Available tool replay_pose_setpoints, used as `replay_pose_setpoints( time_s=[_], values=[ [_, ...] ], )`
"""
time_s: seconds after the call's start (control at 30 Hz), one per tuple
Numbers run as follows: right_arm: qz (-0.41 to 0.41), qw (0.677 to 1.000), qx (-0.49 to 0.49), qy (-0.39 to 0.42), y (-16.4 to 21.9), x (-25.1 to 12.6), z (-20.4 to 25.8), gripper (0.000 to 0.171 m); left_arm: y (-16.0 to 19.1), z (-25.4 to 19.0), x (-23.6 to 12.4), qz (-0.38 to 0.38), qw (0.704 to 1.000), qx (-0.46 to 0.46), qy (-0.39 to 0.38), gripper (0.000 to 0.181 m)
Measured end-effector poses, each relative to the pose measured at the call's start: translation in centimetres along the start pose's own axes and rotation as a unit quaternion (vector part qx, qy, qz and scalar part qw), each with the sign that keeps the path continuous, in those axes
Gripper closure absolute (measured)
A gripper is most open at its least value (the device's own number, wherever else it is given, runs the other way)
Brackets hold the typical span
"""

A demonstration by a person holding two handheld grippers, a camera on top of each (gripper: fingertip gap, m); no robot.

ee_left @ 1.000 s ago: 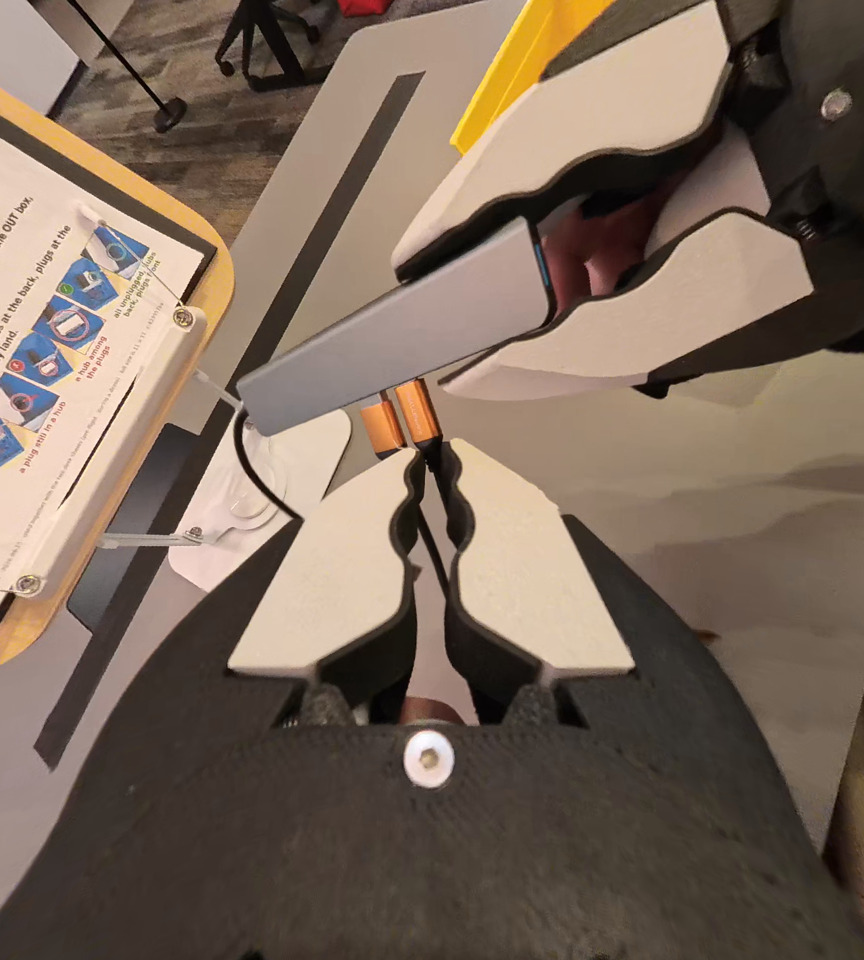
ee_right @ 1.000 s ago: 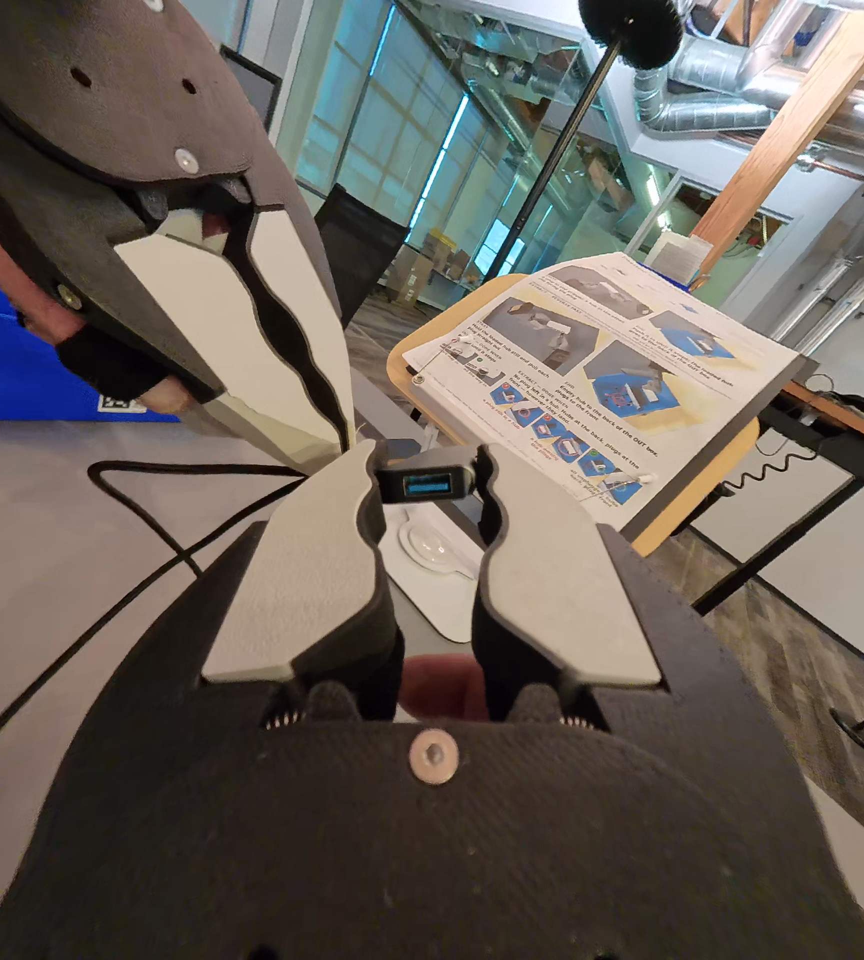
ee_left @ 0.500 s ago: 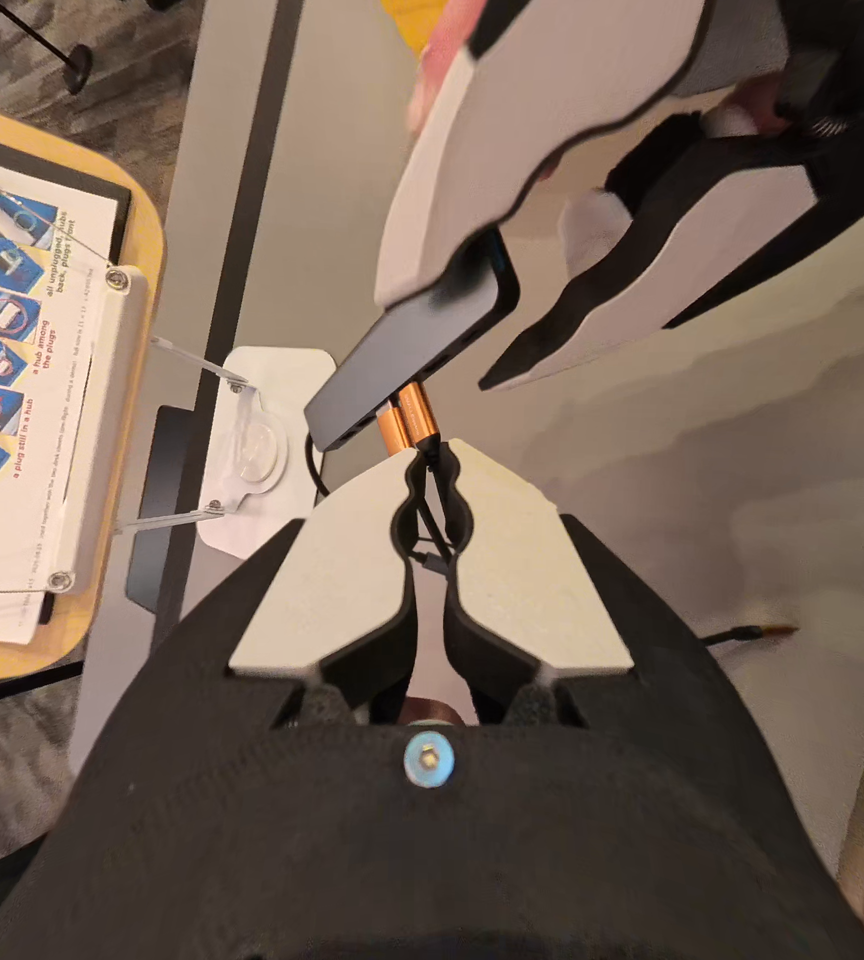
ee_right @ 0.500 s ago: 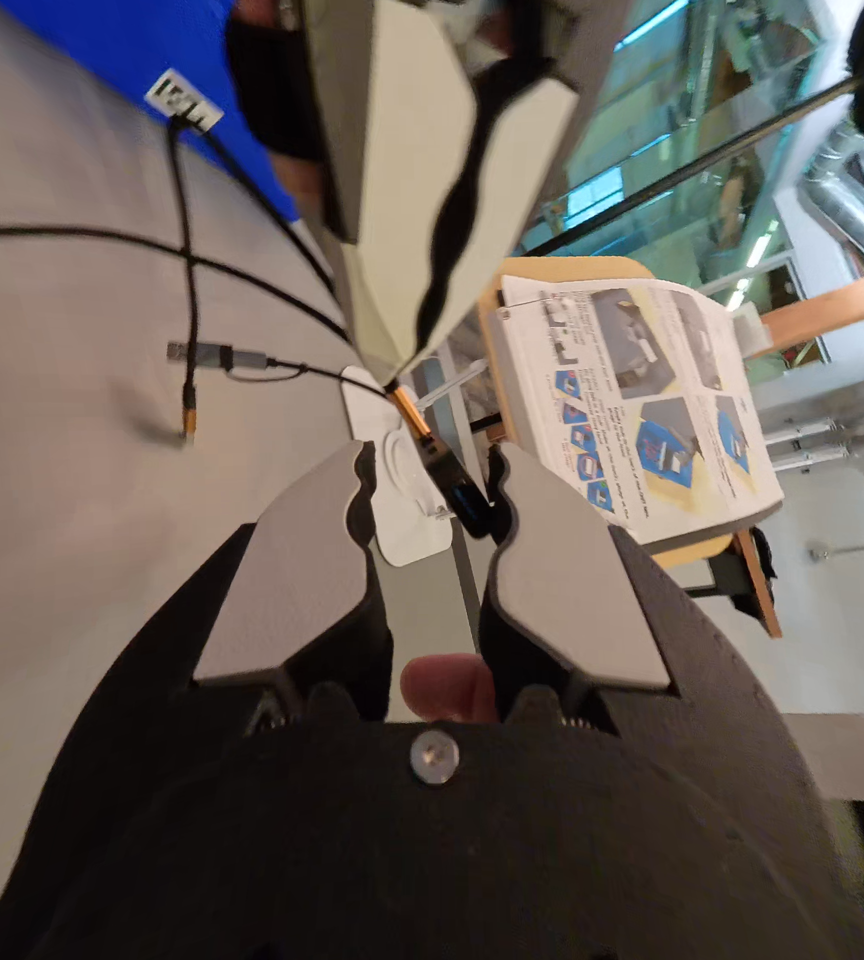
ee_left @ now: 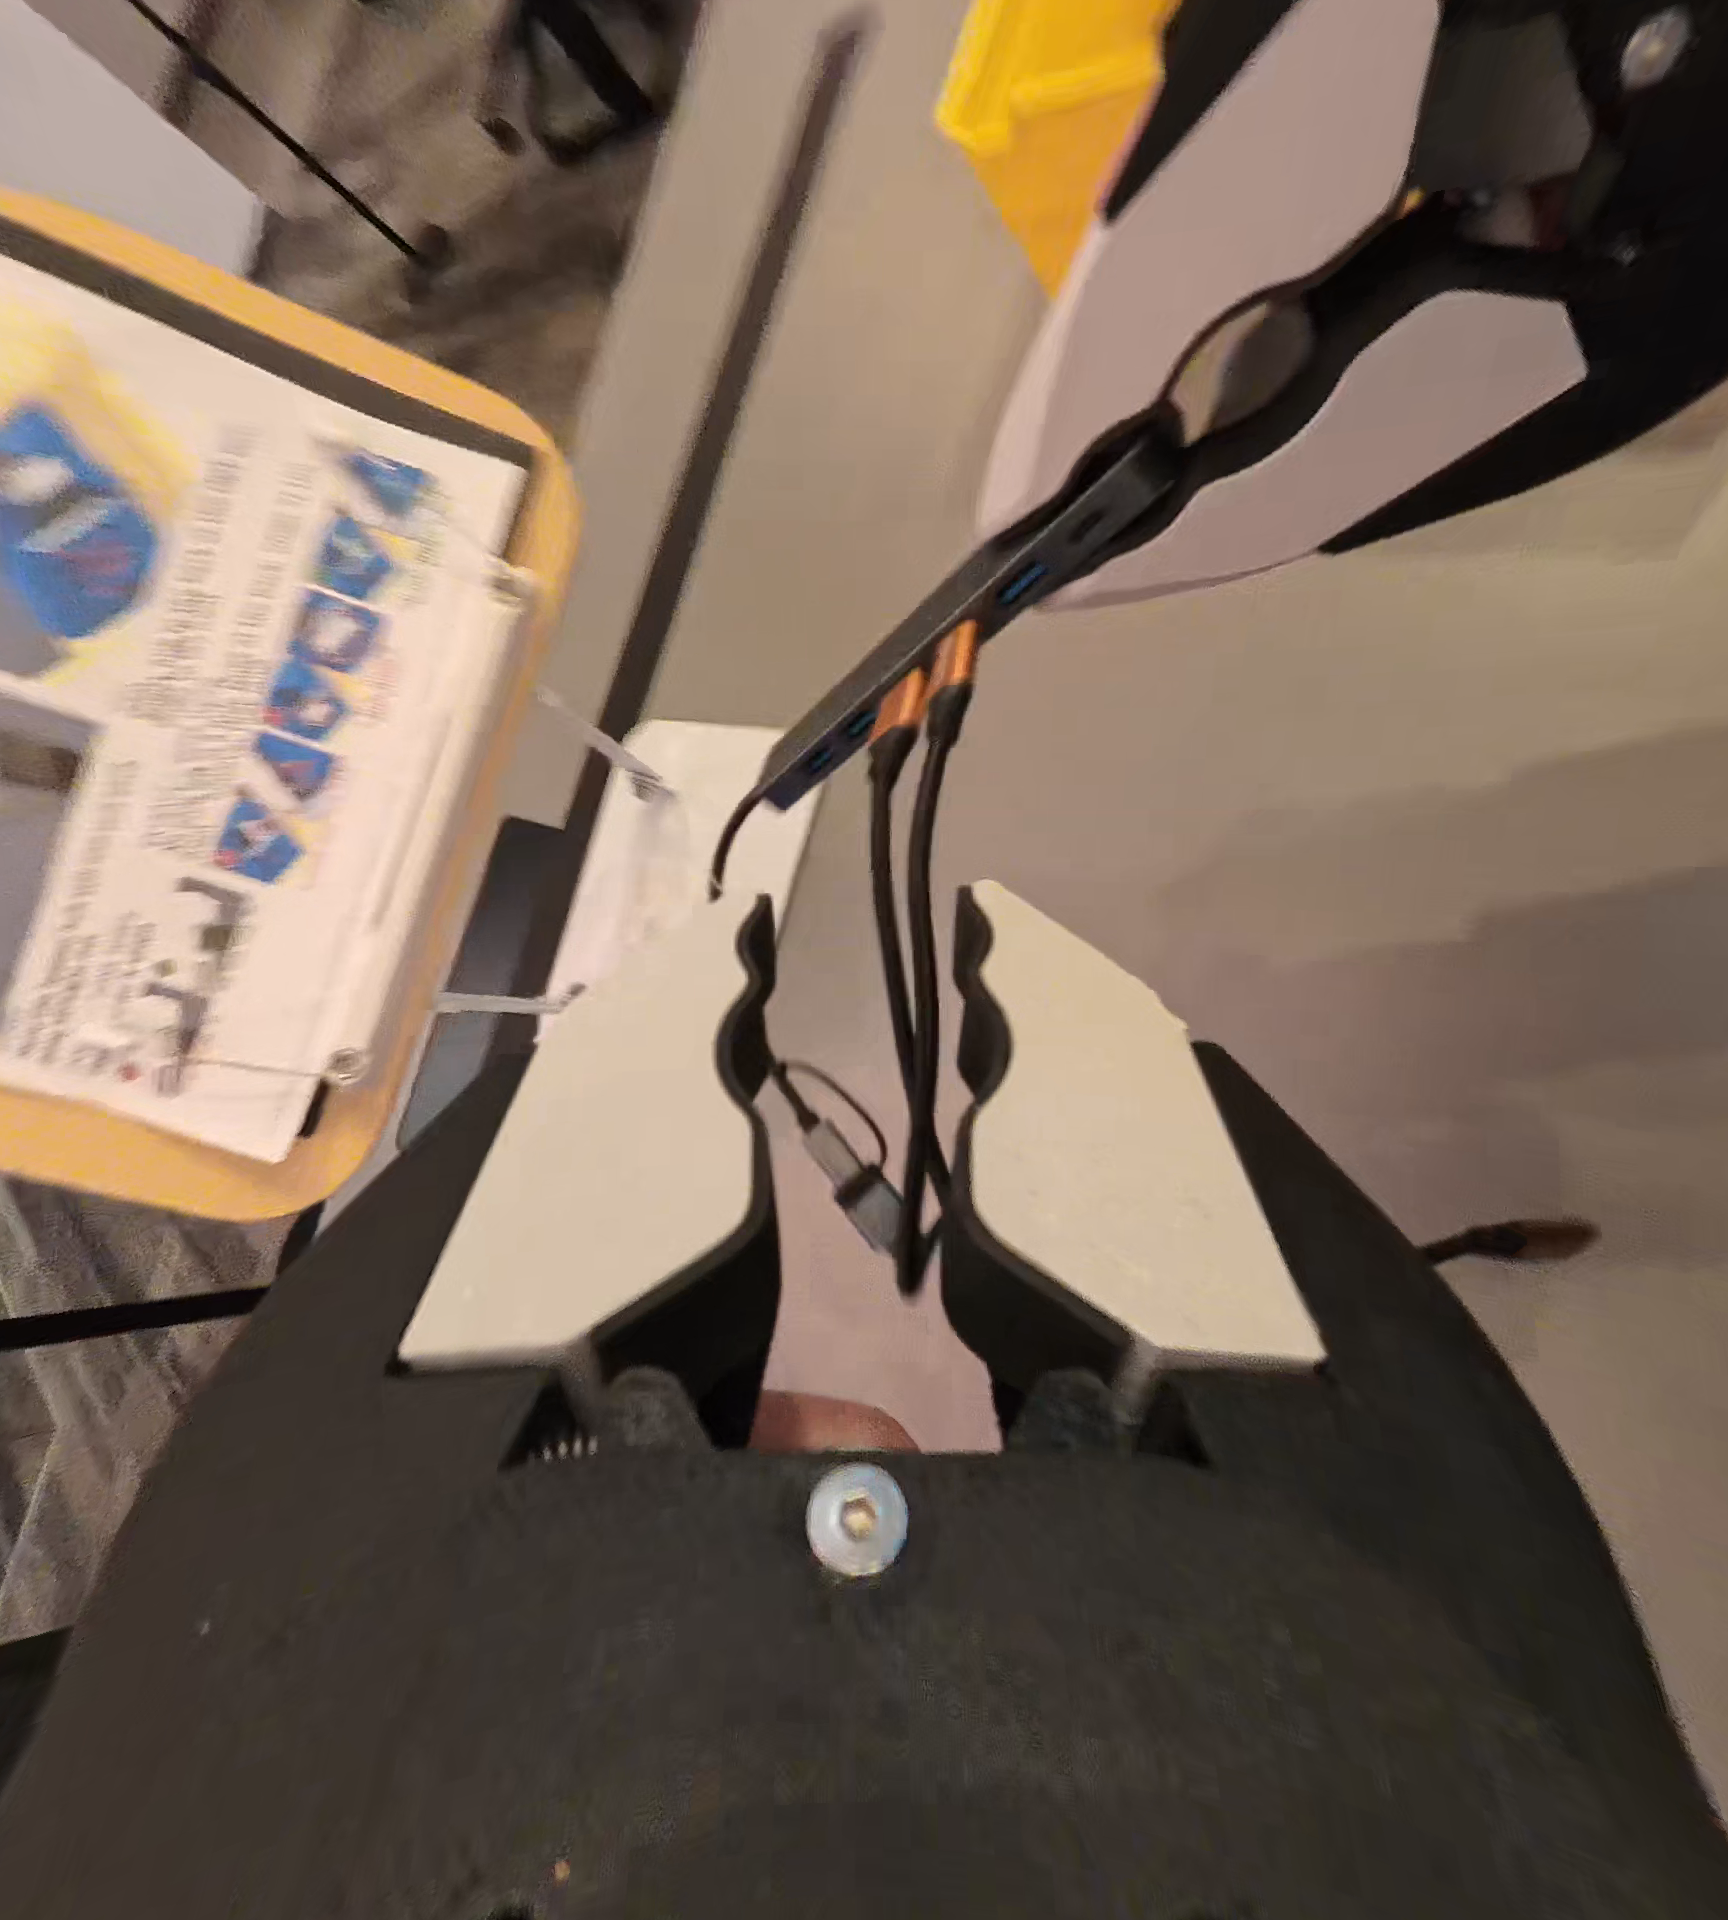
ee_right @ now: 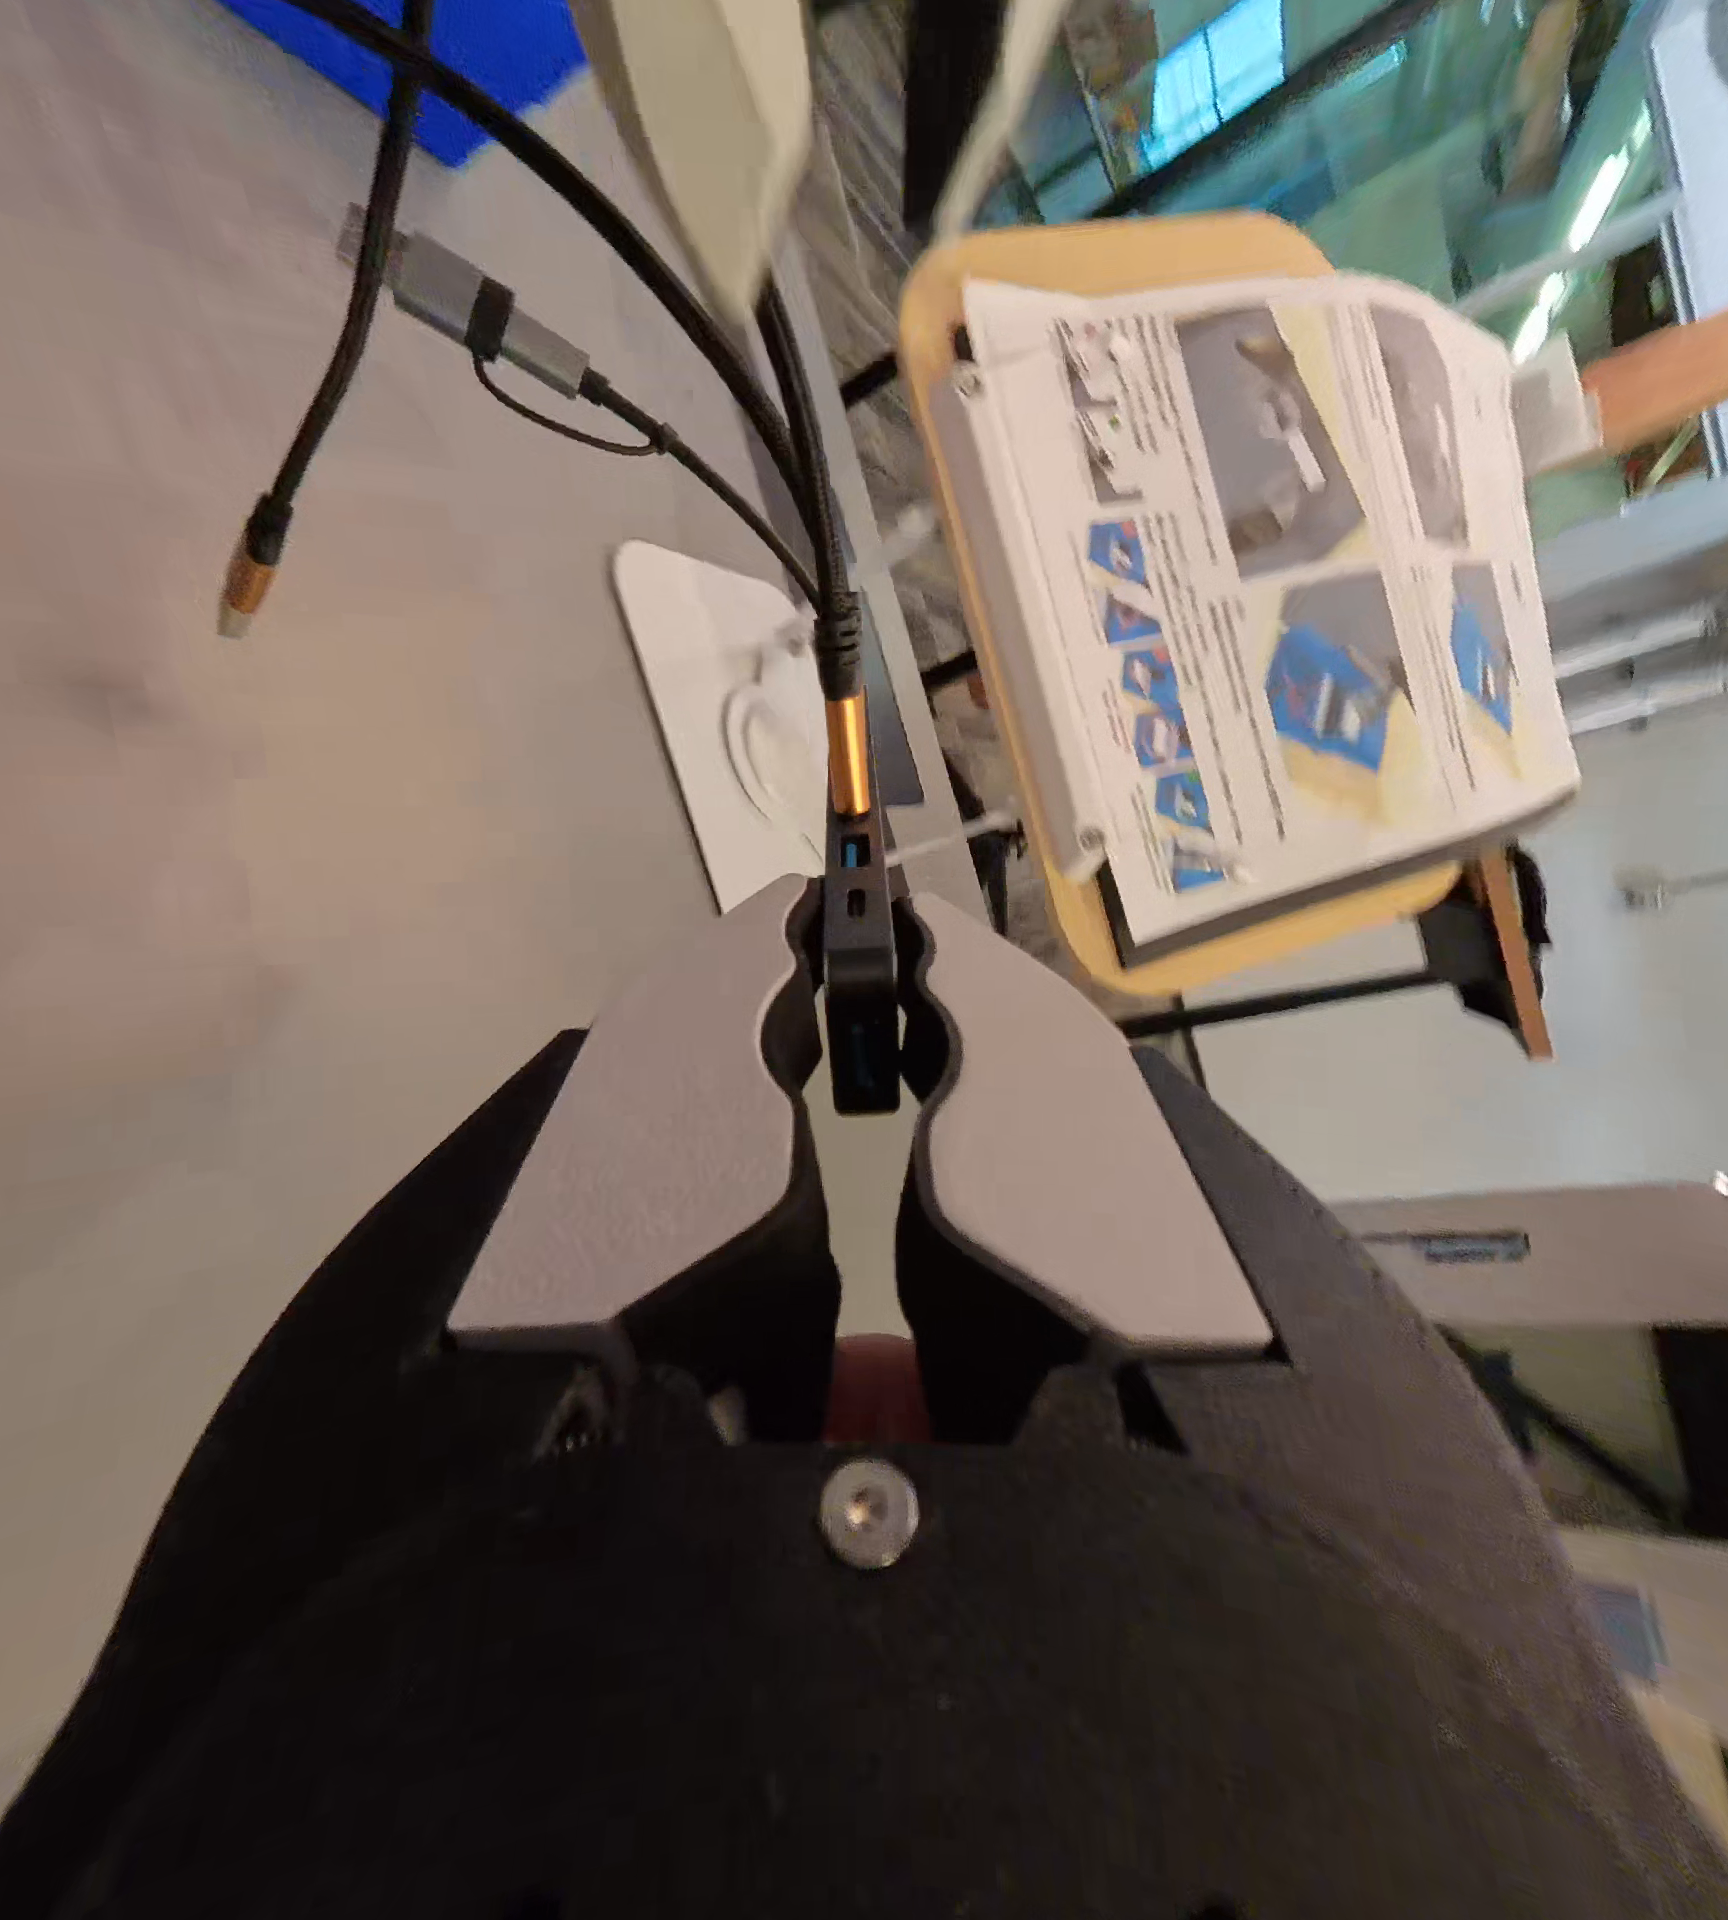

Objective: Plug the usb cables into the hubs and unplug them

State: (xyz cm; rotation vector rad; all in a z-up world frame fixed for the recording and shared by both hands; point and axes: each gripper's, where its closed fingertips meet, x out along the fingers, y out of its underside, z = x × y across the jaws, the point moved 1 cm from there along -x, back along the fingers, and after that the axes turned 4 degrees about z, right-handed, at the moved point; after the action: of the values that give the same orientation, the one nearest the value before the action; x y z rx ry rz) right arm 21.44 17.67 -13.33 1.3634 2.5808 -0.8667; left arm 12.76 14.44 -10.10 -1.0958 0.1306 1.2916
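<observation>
— Which way does the hub (ee_left: 953,634) point?
— Long axis straight out from the right claw (ee_right: 855,914), which is clamped on one end.
— Its look?
— Slim, dark grey; two orange plugs (ee_left: 933,675) seated, cables hanging through the parted, empty left claw (ee_left: 860,914).

Printed text stands only on the instruction sheet (ee_left: 216,665) (ee_right: 1286,582), which lies on the tan board (ee_left: 543,582) beside the grey table. Motion blur renders its lines and picture captions unreadable in both views. No other marking is legible.
</observation>
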Motion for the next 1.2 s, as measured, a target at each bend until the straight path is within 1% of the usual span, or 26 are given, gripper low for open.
replay_pose_setpoints(
  time_s=[0.07,0.1,0.17,0.23,0.33,0.4,0.47,0.53,0.63,0.7,0.87,1.0,1.07,1.1,1.2],
  values=[
    [0.023,0.999,0.038,0.023,1.8,-0.7,-2.1,0.161,-0.5,1.3,-2.0,-0.041,0.999,-0.025,-0.017,0.147],
    [0.039,0.996,0.061,0.043,3.0,-1.2,-3.4,0.161,-0.4,2.1,-2.8,-0.047,0.998,-0.030,-0.033,0.147],
    [0.077,0.988,0.106,0.086,5.8,-2.7,-6.4,0.160,0.7,3.3,-3.9,-0.042,0.996,-0.028,-0.070,0.148],
    [0.118,0.973,0.146,0.136,9.1,-4.8,-9.2,0.160,2.3,3.6,-4.3,-0.031,0.996,-0.023,-0.083,0.150],
    [0.178,0.941,0.200,0.205,13.8,-8.8,-12.8,0.161,4.9,3.5,-4.3,-0.012,0.995,-0.017,-0.099,0.153],
    [0.235,0.915,0.230,0.236,17.2,-11.3,-14.2,0.161,6.4,3.1,-4.2,0.000,0.995,-0.017,-0.100,0.153],
    [0.299,0.887,0.249,0.249,20.9,-13.2,-14.3,0.161,7.7,2.7,-4.0,0.005,0.995,-0.028,-0.096,0.154],
    [0.353,0.861,0.268,0.250,24.4,-14.3,-13.5,0.161,8.6,2.3,-3.7,0.008,0.995,-0.038,-0.088,0.154],
    [0.422,0.830,0.286,0.227,28.4,-14.6,-11.5,0.161,9.7,1.8,-3.2,0.015,0.996,-0.044,-0.082,0.155],
    [0.455,0.815,0.294,0.206,30.1,-14.4,-10.0,0.161,10.0,1.5,-2.9,0.014,0.996,-0.048,-0.076,0.155],
    [0.511,0.802,0.275,0.141,32.1,-12.1,-7.4,0.161,10.4,1.1,-2.3,0.014,0.996,-0.055,-0.067,0.156],
    [0.552,0.794,0.250,0.053,32.9,-9.5,-5.6,0.161,10.7,0.7,-1.8,0.018,0.997,-0.054,-0.059,0.156],
    [0.568,0.784,0.251,0.007,33.6,-8.3,-4.7,0.161,10.9,0.6,-1.7,0.022,0.997,-0.052,-0.059,0.156],
    [0.572,0.778,0.258,-0.021,33.9,-7.7,-4.0,0.159,10.9,0.6,-1.6,0.022,0.997,-0.053,-0.057,0.156],
    [0.575,0.765,0.277,-0.086,34.7,-6.2,-2.6,0.143,11.0,0.5,-1.5,0.027,0.997,-0.053,-0.054,0.156]
  ],
)
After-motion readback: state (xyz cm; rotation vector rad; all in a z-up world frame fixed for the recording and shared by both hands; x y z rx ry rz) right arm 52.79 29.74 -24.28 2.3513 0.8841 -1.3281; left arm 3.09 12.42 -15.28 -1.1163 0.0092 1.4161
